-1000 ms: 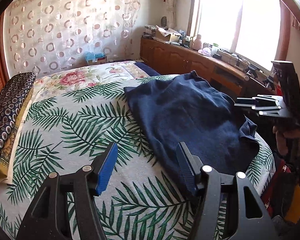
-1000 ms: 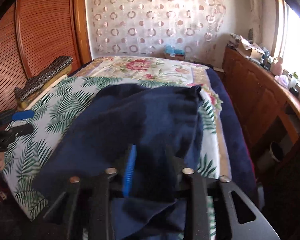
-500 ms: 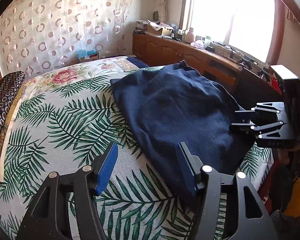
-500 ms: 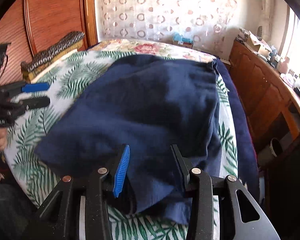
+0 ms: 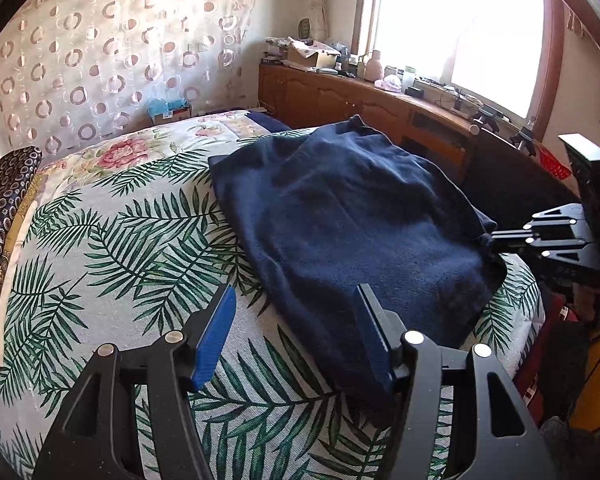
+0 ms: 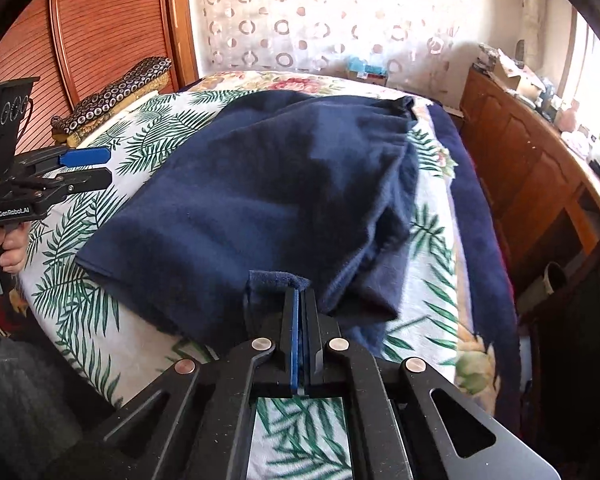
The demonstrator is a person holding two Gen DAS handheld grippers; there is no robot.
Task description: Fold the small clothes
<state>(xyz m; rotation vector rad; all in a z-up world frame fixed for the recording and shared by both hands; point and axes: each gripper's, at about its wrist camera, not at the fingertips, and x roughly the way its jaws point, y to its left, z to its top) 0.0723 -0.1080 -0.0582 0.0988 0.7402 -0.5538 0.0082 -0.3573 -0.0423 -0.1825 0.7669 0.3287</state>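
Dark navy garment point(image 6: 260, 184) of soft, slightly fuzzy knit, spread on a bed point(image 5: 112, 248) covered with a white sheet printed in green palm fronds; a floral cover shows at the far end. The cloth lies loosely, not flat: broad shallow folds cross its middle, one far corner rises in a small peak, and the side toward the wooden cabinets point(image 6: 540, 168) is doubled over in a rumpled layer. The near left edge runs straight and lies on the sheet.

Right gripper point(image 6: 300, 300): jaws have just closed and are clenched on the near edge of the garment; a small roll of navy cloth stands bunched just above the fingertips, with a thin layer of fabric pinched between the blue pad and the black one. In the left wrist view the same gripper point(image 5: 488, 240) meets the cloth at a puckered corner near the bed's edge.

Left gripper point(image 5: 296, 320): jaws released, standing apart and holding nothing; the blue-padded finger is over bare sheet, the other is in front of the garment's near edge. Whether it touches the cloth cannot be told. In the right wrist view it point(image 6: 88, 168) is above the sheet, beside the garment's left side, with a hand point(image 6: 12, 248) on its grip.

A dark patterned cushion point(image 5: 0, 216) lies along the far bed edge, well apart from the garment.
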